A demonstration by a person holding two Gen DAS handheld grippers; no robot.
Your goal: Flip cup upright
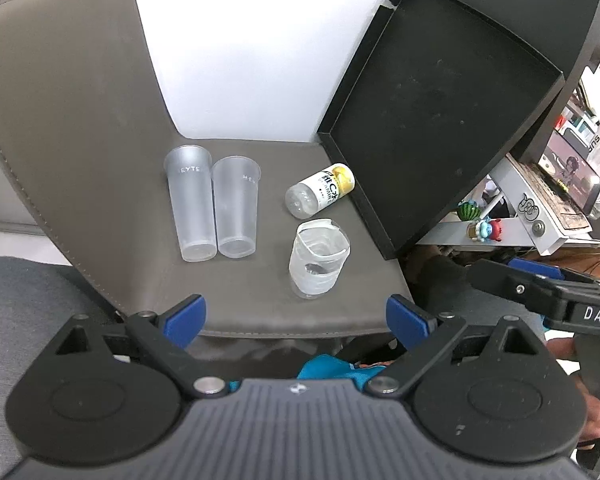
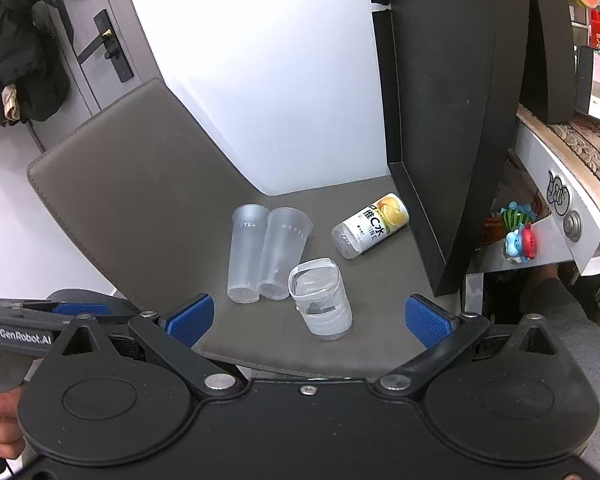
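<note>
Two tall frosted plastic cups (image 1: pixel 192 208) (image 1: pixel 236 208) stand side by side on a grey chair seat (image 1: pixel 260 304); they also show in the right wrist view (image 2: pixel 248 252) (image 2: pixel 284 252). A short clear cup wrapped in white tape (image 1: pixel 318 258) (image 2: pixel 322 300) stands upright nearer me. A small bottle with a yellow-white label (image 1: pixel 322 194) (image 2: pixel 370 226) lies on its side. My left gripper (image 1: pixel 296 320) is open and empty, before the seat's front edge. My right gripper (image 2: pixel 310 318) is open and empty, the taped cup just beyond its fingers.
A black tray (image 1: pixel 440 112) (image 2: pixel 440 100) leans upright at the seat's right side. The chair back (image 1: pixel 60 100) rises at the left. A white desk with small toys (image 2: pixel 520 236) stands to the right. A white wall is behind.
</note>
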